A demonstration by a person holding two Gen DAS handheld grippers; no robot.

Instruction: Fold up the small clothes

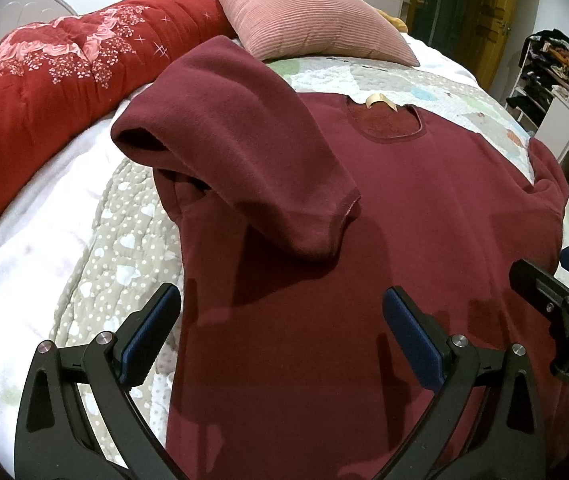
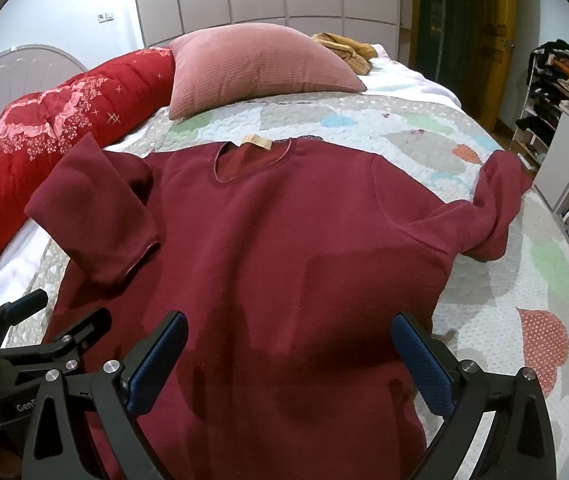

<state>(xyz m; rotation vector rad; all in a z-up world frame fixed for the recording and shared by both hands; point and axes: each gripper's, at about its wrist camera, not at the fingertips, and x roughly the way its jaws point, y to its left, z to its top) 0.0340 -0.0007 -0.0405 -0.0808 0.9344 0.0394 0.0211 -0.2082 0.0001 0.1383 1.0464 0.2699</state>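
Note:
A dark red sweater lies front-up on the quilted bed, neck away from me, a tan label at the collar. Its left sleeve is folded in over the chest, cuff pointing toward me. The right sleeve lies bunched out to the side on the quilt. My left gripper hovers open over the sweater's lower left part, holding nothing. My right gripper hovers open over the lower body, also holding nothing. Each gripper shows at the other view's edge: the right gripper, the left gripper.
A pink ribbed pillow and a rolled red floral blanket lie at the far and left sides of the bed. The patchwork quilt extends right. A mustard cloth sits behind the pillow. Shelves stand at the right.

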